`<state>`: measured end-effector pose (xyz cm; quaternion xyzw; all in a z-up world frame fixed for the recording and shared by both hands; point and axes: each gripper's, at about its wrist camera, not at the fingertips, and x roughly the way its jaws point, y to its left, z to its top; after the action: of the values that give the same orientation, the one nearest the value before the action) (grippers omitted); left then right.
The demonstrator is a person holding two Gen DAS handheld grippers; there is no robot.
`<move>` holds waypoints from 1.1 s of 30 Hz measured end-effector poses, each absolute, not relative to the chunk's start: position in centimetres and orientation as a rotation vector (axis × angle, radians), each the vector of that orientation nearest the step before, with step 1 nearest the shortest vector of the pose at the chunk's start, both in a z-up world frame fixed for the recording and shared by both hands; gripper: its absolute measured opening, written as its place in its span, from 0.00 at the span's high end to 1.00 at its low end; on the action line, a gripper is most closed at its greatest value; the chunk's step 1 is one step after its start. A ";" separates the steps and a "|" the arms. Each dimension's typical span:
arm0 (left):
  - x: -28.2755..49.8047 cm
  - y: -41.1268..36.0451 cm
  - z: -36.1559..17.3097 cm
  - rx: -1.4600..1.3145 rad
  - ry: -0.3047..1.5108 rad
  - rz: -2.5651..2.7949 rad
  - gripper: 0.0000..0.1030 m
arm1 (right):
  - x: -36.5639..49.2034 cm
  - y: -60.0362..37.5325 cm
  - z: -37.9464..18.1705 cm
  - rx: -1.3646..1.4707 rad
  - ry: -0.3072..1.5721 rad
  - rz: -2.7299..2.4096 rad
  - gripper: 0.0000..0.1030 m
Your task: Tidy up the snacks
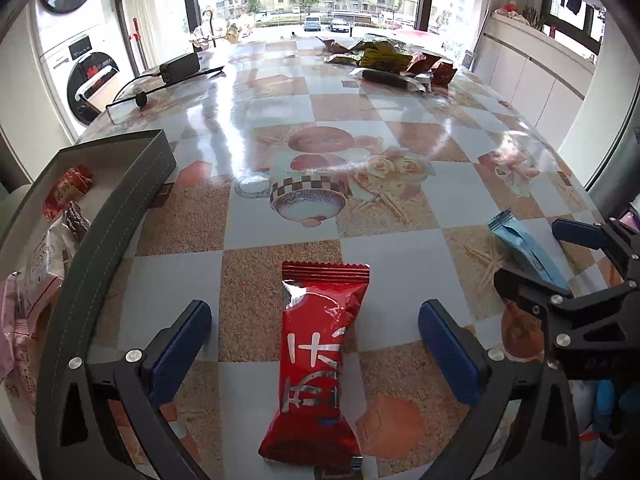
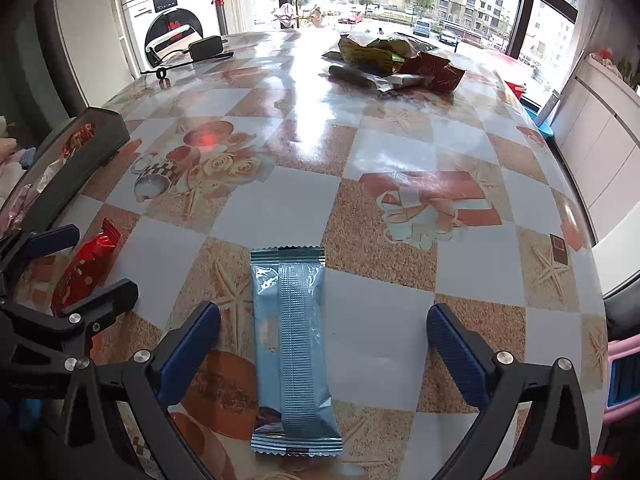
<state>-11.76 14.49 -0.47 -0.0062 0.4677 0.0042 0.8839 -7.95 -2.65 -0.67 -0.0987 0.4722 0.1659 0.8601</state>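
Right, the red snack packet (image 1: 316,364) lies flat on the patterned table (image 1: 280,128), between the spread-wide fingers of the left gripper (image 1: 316,360), untouched. Beside it, the blue snack packet (image 2: 294,356) sits between the right gripper (image 2: 324,360), equally released. On the left, a dark tray (image 1: 132,176) holds snacks.
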 end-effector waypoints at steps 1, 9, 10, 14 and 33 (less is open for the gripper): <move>-11.8 14.5 -0.5 -0.014 0.968 0.009 0.00 | -8.0 -2.7 -0.7 -0.207 0.983 0.351 0.00; -11.9 14.4 -0.4 -0.019 0.946 0.016 0.00 | -8.0 -2.7 -0.7 -0.203 0.970 0.357 0.00; -11.9 14.4 -0.4 -0.020 0.945 0.016 0.00 | -8.0 -2.7 -0.7 -0.203 0.970 0.357 0.00; -12.0 14.4 -0.5 -0.020 0.944 0.017 0.00 | -8.0 -2.8 -0.8 -0.203 0.969 0.358 0.00; -12.2 14.5 -0.4 -0.020 0.942 0.020 0.00 | -8.0 -2.8 -0.8 -0.204 0.968 0.360 0.00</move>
<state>-12.23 14.48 -0.41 -0.0096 0.4538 0.0097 0.8910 -8.02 -2.82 -0.83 -0.0972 0.4618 0.1717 0.8648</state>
